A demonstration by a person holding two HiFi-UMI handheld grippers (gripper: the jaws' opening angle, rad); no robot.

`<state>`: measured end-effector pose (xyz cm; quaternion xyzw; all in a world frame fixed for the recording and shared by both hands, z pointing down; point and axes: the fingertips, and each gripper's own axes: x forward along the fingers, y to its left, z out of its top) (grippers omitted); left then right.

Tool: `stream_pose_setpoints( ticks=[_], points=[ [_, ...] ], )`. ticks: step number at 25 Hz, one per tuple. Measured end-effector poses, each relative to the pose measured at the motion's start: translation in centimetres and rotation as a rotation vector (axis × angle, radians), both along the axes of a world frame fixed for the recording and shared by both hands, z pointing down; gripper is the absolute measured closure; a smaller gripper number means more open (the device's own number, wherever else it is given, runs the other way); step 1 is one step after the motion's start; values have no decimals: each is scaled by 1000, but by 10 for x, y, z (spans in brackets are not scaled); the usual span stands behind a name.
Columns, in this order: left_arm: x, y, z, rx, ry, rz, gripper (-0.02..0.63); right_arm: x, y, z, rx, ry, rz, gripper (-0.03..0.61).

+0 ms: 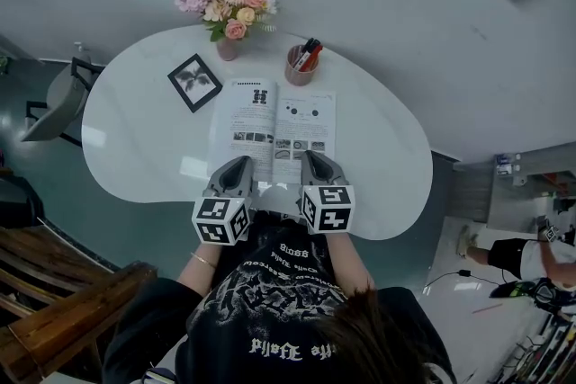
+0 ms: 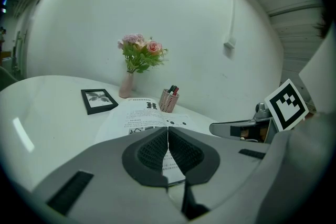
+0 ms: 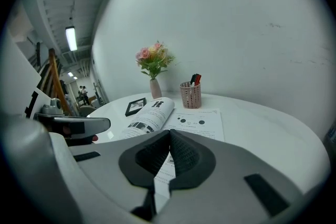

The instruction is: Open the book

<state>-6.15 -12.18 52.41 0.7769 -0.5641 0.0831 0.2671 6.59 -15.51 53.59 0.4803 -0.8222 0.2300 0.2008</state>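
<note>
Though open, book [image 1: 272, 132] with bowed left page.

A rounded white counter [image 1: 135, 130] carries a pink vase of flowers [image 1: 229, 4] at its far edge. A mesh pen cup [image 1: 299, 66] stands near it along the same edge. A black picture frame [image 1: 194, 82] lies flat nearer the left edge. A grey chair [image 1: 56, 103] stands beyond that left edge.

Grey left gripper [image 1: 239, 161], right gripper [image 1: 316, 156]; black lettered shirt [image 1: 270, 301]; bracelet [image 1: 202, 260], perhaps.
</note>
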Motion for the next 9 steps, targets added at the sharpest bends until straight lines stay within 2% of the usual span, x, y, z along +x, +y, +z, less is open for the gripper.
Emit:
stream_pose_setpoints(
  ticks=[4,9],
  points=[
    [0,-1,-1,4,-2,-5,589,-2,1,2,16,52,-32,551],
    [-2,-2,-3,8,-5,-12,591,-4,0,2,13,45,-41,551]
  ],
)
